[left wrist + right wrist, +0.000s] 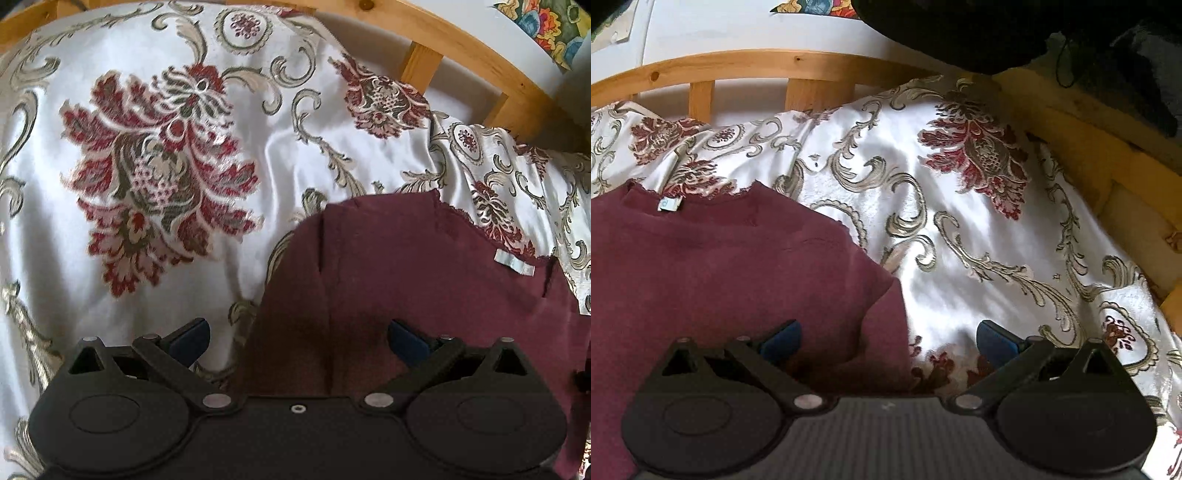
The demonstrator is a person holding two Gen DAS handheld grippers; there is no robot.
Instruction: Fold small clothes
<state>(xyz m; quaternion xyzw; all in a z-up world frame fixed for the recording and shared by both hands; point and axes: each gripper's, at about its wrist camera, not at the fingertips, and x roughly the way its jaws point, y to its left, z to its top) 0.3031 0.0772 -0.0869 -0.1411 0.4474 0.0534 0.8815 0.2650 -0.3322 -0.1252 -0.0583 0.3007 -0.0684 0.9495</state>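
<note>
Left gripper (298, 334): fingers spread wide, nothing held; the maroon top (406, 280) lies between and ahead of them. Right gripper (889, 338): fingers likewise wide and empty, the garment's edge between them, floral bedspread (960, 240) beyond the right finger. Risk judged: the slippery-looking bedspread may be pinched along with the garment edge, or one layer only may be caught, skewing the fold. The top is seen flat, slightly creased, scalloped neckline and label (669, 204) farthest away, toward the wooden bed frame (757, 62).
</note>
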